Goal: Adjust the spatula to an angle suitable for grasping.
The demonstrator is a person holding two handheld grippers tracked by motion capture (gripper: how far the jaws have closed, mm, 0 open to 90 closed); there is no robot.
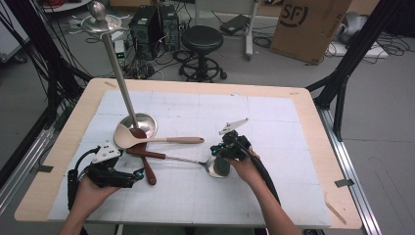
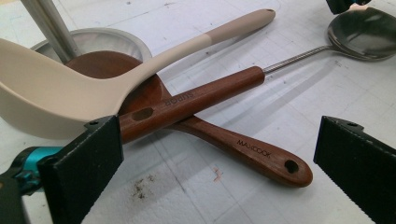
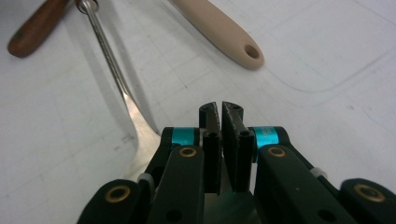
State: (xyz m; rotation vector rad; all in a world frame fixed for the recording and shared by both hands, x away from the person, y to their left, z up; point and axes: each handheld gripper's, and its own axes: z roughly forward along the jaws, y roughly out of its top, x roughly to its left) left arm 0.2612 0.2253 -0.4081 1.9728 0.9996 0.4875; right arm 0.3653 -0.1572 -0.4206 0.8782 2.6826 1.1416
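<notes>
A beige ladle (image 1: 129, 137) (image 2: 56, 93) lies with its bowl on the round base of a steel stand (image 1: 149, 122). Under it crosses a brown wooden spoon (image 1: 148, 171) (image 2: 252, 151). A steel ladle (image 1: 219, 168) (image 2: 364, 32) with a wooden handle (image 2: 201, 95) stretches to the right. My left gripper (image 1: 139, 175) (image 2: 219, 126) is open, its jaws on either side of the two wooden handle ends without touching them. My right gripper (image 1: 217, 155) (image 3: 221, 108) hangs over the steel ladle's bowl. Its pads are almost together, and I see nothing between the tips. The steel neck (image 3: 116, 79) runs under it.
The stand's tall pole (image 1: 115, 58) rises at the back left with a dish and ball on top. A white mat (image 1: 274, 117) covers the wooden table. On the floor beyond the table stand a stool (image 1: 201, 41), a cardboard box (image 1: 308, 27) and black frame legs.
</notes>
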